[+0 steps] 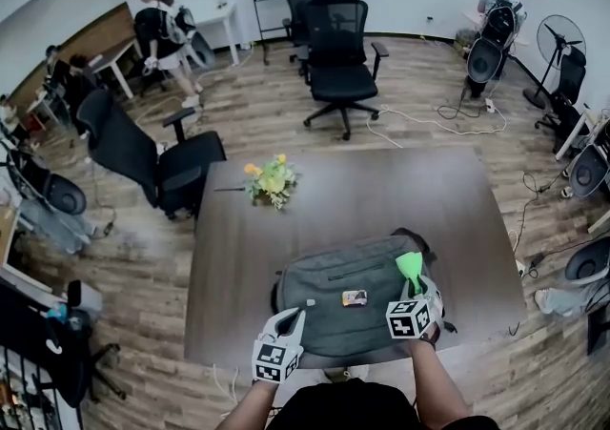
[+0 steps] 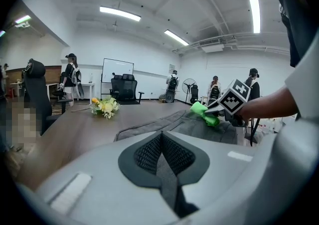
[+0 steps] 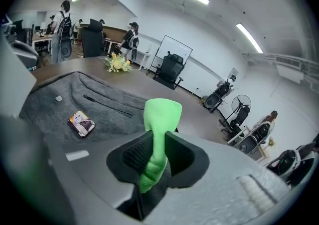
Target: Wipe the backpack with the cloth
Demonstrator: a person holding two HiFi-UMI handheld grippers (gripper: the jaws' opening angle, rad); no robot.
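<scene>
A grey backpack [image 1: 343, 299] lies flat at the near edge of the dark table [image 1: 286, 237], with a small picture patch [image 1: 355, 298] on its front. My right gripper [image 1: 416, 287] is shut on a bright green cloth [image 1: 410, 266] and hovers over the backpack's right part. In the right gripper view the cloth [image 3: 158, 126] sticks up from between the jaws, above the backpack [image 3: 70, 102]. My left gripper [image 1: 292, 317] is shut with nothing in it, at the backpack's near left corner. The left gripper view shows the backpack [image 2: 199, 126] and the cloth [image 2: 204, 113] beyond.
A small bunch of yellow flowers [image 1: 271, 180] stands on the far left of the table. Black office chairs [image 1: 338, 56] stand around it on the wooden floor. People stand at the room's far side. Fans [image 1: 560, 42] and cables are at the right.
</scene>
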